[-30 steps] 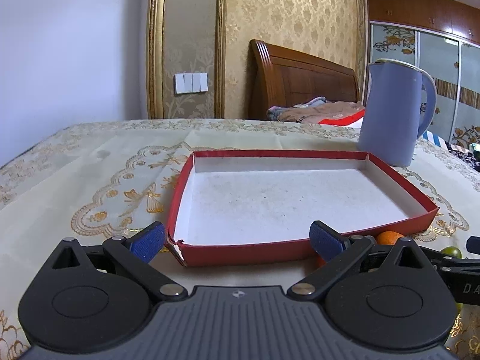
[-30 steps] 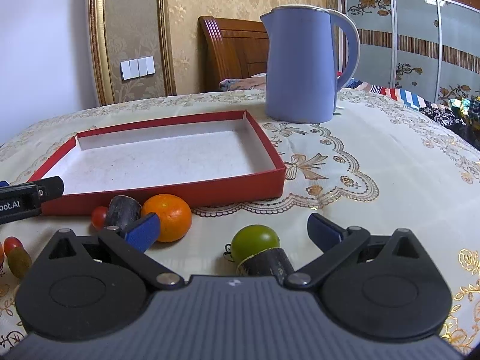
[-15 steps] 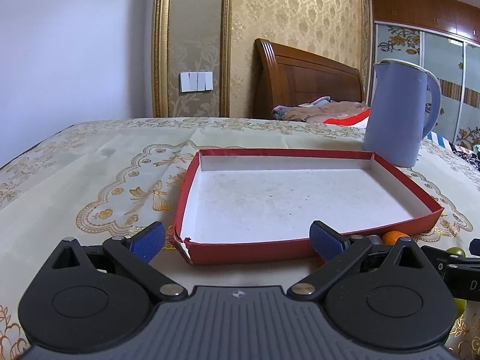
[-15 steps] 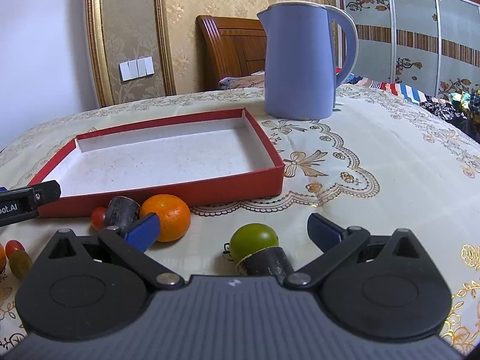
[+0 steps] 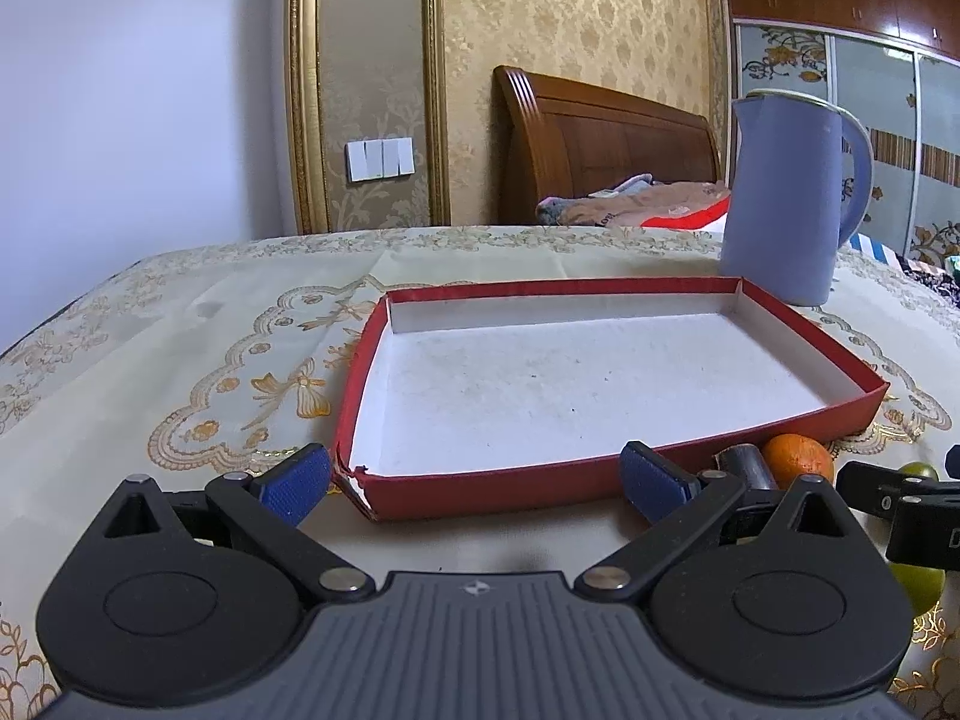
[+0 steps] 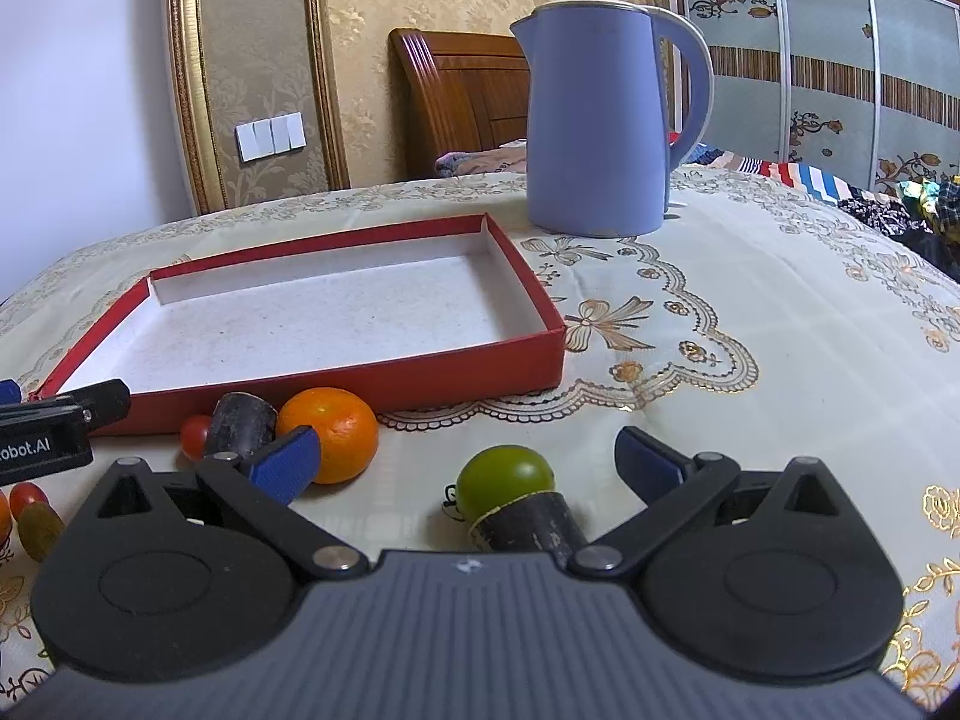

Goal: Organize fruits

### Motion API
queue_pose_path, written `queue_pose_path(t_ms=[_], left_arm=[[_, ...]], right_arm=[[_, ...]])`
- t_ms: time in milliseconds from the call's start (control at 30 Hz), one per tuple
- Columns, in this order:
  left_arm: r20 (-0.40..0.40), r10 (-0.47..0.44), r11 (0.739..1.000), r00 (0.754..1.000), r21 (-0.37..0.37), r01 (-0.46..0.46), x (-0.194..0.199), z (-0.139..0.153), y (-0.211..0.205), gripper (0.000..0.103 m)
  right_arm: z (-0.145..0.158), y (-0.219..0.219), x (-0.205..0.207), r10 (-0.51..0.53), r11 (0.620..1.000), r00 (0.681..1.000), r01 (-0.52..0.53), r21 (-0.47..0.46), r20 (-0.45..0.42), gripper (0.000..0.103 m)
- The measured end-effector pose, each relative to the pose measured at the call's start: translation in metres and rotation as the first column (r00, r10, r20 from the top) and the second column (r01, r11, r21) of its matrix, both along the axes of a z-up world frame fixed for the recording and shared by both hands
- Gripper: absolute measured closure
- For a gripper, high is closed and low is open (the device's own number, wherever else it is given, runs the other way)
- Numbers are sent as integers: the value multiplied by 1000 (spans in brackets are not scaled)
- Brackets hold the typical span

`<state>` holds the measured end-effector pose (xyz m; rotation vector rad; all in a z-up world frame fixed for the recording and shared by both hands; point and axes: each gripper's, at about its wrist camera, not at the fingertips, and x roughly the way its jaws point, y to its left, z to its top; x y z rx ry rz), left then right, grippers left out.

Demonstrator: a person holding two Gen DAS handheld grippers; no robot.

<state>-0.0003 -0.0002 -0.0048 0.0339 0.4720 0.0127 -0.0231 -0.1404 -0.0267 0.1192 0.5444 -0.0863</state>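
Observation:
A shallow red box (image 5: 660, 468) with a white inside lies empty on the tablecloth; it also shows in the right wrist view (image 6: 336, 387). In front of it lie an orange (image 6: 330, 441), a small red tomato (image 6: 193, 435), a dark cylinder (image 6: 240, 423) and a green fruit (image 6: 504, 480) against a second dark cylinder (image 6: 534, 525). My right gripper (image 6: 459, 462) is open, with the green fruit between its fingers, untouched. My left gripper (image 5: 474, 483) is open and empty at the box's near left corner. The orange (image 5: 798, 459) shows right of it.
A blue kettle (image 6: 600, 120) stands behind the box's far right corner. More small fruits (image 6: 30, 510) lie at the left edge of the right wrist view. A wooden bed headboard (image 5: 600, 144) and wardrobe doors are behind the table.
Both grippers have shifted slightly; the left view has drifted so the box sits a little further right and lower. The fruits have not moved.

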Motion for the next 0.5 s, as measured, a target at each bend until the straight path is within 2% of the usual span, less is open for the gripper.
queue_pose_path(t_ms=[500], left_arm=[[-22,-6,1000,1000,2,6,3,-1,1,0]], right_arm=[[-1,0,1,-1,1000,1000,1,4,-10,0]])
